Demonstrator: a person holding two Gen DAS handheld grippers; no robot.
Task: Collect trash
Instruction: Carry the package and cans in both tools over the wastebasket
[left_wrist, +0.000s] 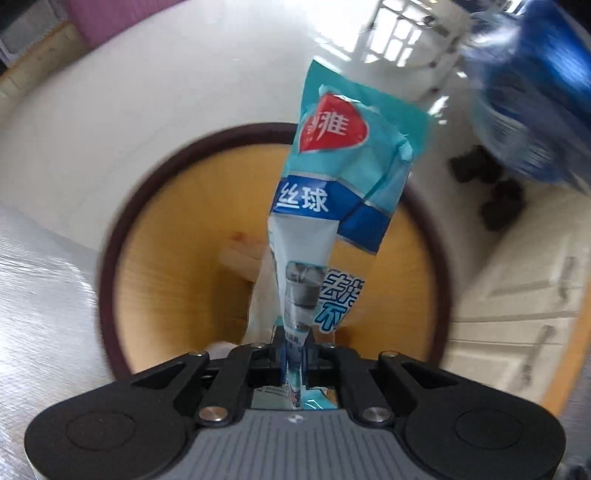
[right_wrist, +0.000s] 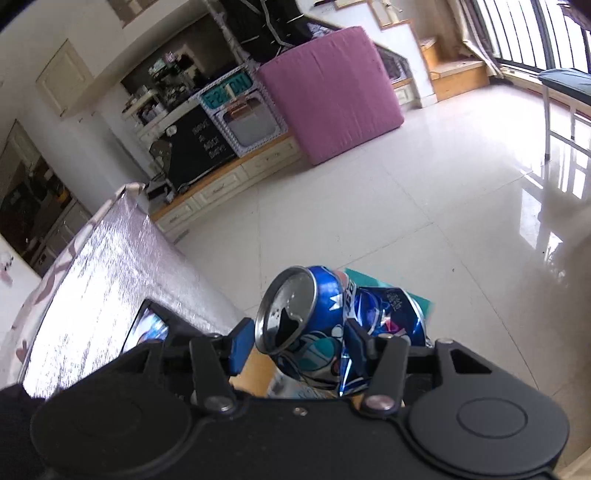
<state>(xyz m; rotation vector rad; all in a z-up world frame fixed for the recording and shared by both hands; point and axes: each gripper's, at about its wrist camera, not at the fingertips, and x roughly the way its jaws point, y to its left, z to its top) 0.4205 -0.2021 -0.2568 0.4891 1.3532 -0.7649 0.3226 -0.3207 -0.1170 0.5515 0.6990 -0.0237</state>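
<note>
1. The left gripper (left_wrist: 293, 354) is pressed together on the bottom corner of a teal and blue plastic wrapper (left_wrist: 332, 192). The wrapper fans out ahead of the jaws, straight over the open mouth of a round bin (left_wrist: 147, 192) with a dark rim and a yellow-orange inside.
2. The bite on the wrapper is thin, only a narrow pinch of film. I judge it best to keep the wrist pointed downward over the bin's middle so the film falls clear of the rim when let go.
3. Spread the jaws fully for release; light film can cling to a pad, so a small shake may be needed.
4. The right gripper (right_wrist: 295, 343) is half spread around a crushed blue drink can (right_wrist: 340, 325), its open top turned to the left. The right finger (right_wrist: 356, 338) presses the dented body; whether the blue left pad (right_wrist: 240, 345) touches the can's rim I cannot tell.
5. In the left wrist view the can (left_wrist: 532, 92) shows as a blur at the far right, outside the bin's rim. It should come over the opening before it is dropped.
6. A shiny covered table (right_wrist: 110, 266) stands just left of the bin; keep both tools off it.
</note>
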